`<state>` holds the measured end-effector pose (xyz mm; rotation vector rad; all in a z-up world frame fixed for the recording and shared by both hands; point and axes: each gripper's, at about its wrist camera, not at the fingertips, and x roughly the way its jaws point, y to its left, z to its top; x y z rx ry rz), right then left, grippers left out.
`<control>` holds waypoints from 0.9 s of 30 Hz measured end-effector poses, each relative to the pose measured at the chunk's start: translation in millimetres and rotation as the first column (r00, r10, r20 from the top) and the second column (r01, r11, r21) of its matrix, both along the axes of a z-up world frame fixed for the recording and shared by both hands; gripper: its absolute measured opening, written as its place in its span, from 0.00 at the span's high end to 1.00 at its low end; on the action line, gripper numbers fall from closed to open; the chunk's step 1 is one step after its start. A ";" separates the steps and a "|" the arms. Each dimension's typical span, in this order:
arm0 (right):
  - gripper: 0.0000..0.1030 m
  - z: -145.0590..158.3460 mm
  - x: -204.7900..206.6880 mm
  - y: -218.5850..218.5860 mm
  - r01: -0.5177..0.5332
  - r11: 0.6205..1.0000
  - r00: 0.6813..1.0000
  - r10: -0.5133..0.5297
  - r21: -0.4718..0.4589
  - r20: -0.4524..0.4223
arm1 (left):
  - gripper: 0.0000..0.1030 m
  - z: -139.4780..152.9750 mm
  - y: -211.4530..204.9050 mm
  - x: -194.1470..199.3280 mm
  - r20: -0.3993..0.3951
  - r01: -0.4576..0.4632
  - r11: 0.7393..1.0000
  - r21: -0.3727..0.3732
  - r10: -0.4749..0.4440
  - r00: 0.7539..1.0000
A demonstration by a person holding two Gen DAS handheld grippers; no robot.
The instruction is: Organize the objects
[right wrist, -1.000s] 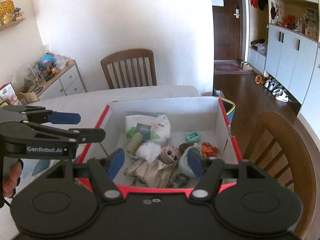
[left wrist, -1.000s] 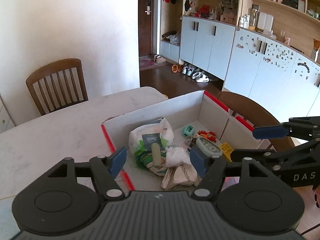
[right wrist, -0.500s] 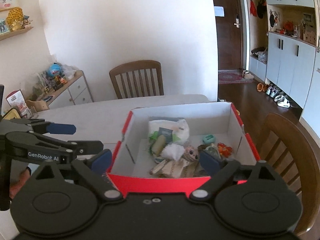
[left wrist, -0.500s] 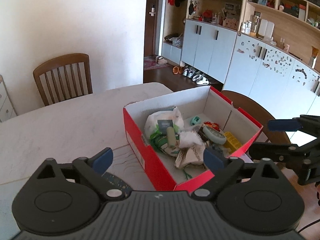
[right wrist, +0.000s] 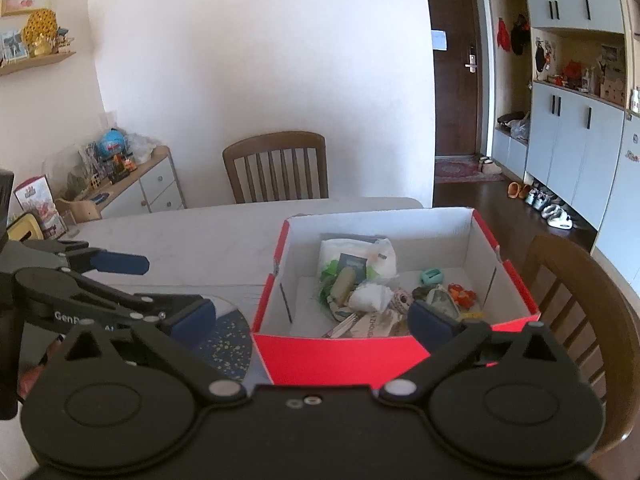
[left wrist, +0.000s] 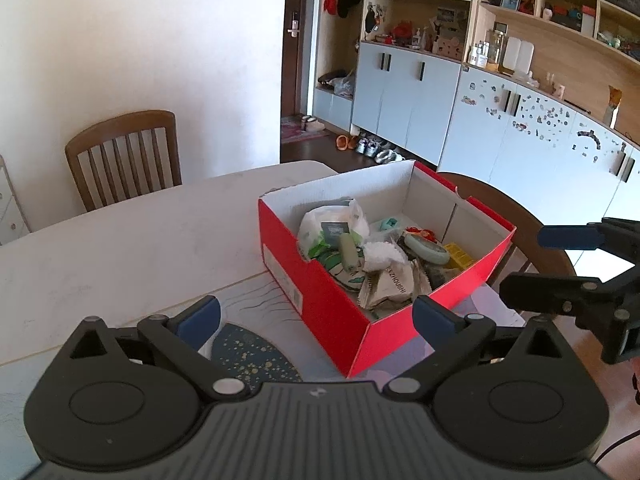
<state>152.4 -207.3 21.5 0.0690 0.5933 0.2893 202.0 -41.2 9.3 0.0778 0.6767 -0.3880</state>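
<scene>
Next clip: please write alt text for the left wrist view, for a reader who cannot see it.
An open red cardboard box packed with small household items, among them a white plastic bag, sits on a pale table. The left gripper, jaws wide open and empty, points toward it; the right gripper enters from the right, also open.

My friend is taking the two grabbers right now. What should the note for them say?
Left gripper: jaws just opened wide, nothing between them.
Right gripper: the same, open and empty.
Red box sits on the table, with a white bag, a teal clip, a yellow packet and other small things piled inside.
Done: nothing lifted out that shows.
Left: sort the pile.
</scene>
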 end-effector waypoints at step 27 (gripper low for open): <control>0.01 -7.6 -31.3 7.9 0.109 0.994 0.994 -0.109 -0.008 -0.013 | 0.00 -2.7 8.0 -20.1 0.043 0.017 0.998 0.068 -0.020 0.999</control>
